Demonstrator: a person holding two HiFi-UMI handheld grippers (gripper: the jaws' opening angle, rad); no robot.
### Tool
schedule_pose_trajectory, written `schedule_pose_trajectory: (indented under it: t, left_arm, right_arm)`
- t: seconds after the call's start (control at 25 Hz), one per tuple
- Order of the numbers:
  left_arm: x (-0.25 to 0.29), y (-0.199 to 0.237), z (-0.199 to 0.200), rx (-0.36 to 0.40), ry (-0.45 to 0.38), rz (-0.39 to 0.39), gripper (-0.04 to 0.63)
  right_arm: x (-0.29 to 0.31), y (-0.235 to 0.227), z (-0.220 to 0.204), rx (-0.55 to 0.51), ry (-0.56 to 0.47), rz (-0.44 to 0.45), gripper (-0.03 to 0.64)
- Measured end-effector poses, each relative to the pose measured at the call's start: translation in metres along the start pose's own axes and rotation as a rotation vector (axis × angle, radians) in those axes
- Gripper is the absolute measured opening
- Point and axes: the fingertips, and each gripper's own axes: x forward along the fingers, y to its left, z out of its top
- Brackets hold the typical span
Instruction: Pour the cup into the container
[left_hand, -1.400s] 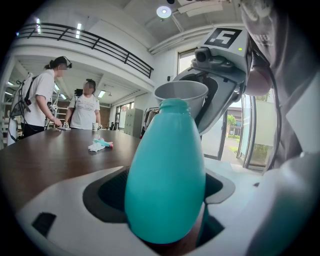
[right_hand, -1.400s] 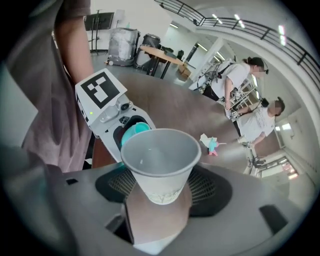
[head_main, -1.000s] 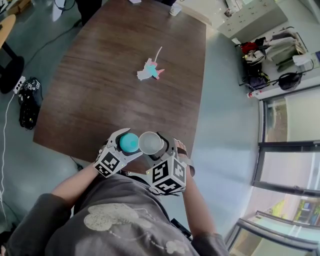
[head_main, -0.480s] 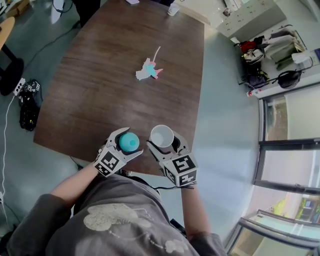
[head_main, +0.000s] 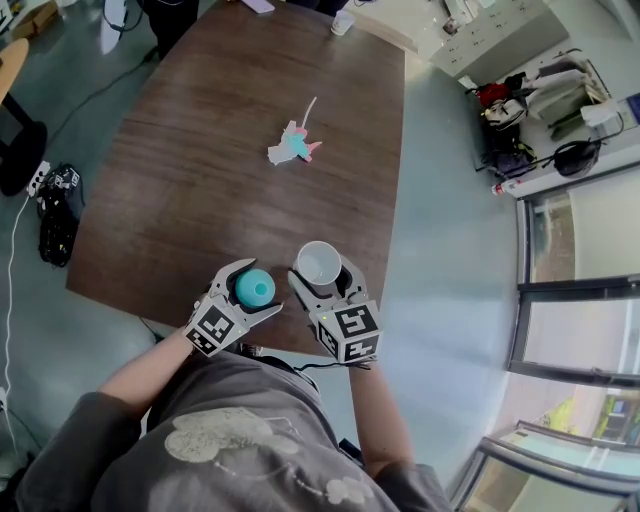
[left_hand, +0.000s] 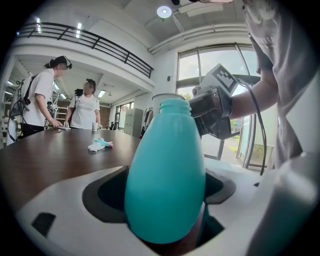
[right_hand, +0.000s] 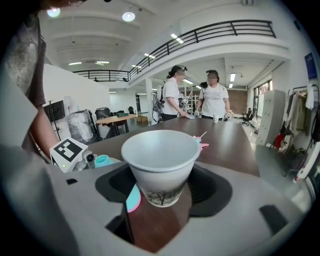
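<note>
My left gripper (head_main: 250, 292) is shut on a teal bottle (head_main: 255, 288), the container, which stands upright with its open neck up over the near edge of the brown table (head_main: 200, 180). In the left gripper view the bottle (left_hand: 165, 175) fills the gap between the jaws of the left gripper (left_hand: 165, 205). Just right of it, my right gripper (head_main: 320, 270) is shut on a white paper cup (head_main: 318, 263), held upright and a little apart from the bottle. The right gripper view shows the cup (right_hand: 160, 162) between the pads of the right gripper (right_hand: 162, 192), its inside hidden.
A small pink, teal and white item (head_main: 292, 146) lies mid-table. Two people (right_hand: 192, 97) stand at the table's far end. Bags and shelves (head_main: 530, 110) line the right wall, and cables and a dark bundle (head_main: 55, 210) lie on the floor at left.
The right gripper has rolled the cup from tilted against the bottle's neck back to upright and has carried it a little right and away from the bottle. The left gripper and bottle stayed put.
</note>
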Motion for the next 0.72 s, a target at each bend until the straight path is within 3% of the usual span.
schedule_pose_trajectory:
  t: [0.72]
  left_arm:
    - [-0.003,-0.004,-0.001,0.020,-0.006,0.022,0.420]
  right_arm:
    - [0.063,-0.010,-0.015,0.040,-0.011,0.043,0.302]
